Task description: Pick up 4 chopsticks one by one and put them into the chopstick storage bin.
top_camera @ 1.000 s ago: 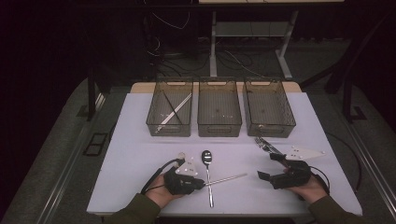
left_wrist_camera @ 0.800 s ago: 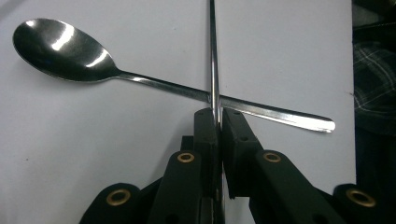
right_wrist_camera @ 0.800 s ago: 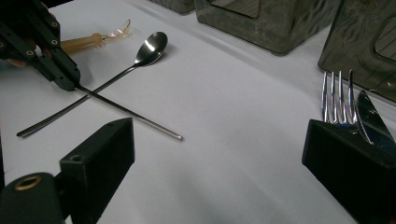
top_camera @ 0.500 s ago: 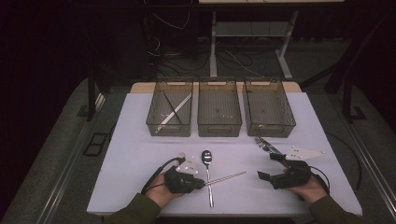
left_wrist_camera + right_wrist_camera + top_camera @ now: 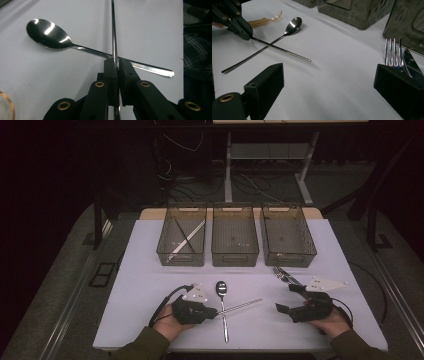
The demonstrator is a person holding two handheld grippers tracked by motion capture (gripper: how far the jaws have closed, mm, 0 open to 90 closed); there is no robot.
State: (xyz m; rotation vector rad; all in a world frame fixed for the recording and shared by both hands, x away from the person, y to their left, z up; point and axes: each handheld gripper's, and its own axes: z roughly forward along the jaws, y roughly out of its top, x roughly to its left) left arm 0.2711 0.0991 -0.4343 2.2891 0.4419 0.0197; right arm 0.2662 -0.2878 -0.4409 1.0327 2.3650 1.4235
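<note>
1. The metal chopstick lies across the spoon handle on the white table, clamped at one end by the left gripper.
2. The right gripper hangs released beside the fork.
3. Lifting could drag the spoon, because the two touch.

Bright, evenly lit white table amid dark surroundings; glare on spoon; sharp focus.

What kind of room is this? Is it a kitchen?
Probably not a kitchen: more likely a lab or test room. A white table stands in the dark, cables lie on the floor behind it, and three bins wait for cutlery like the spoon.
</note>
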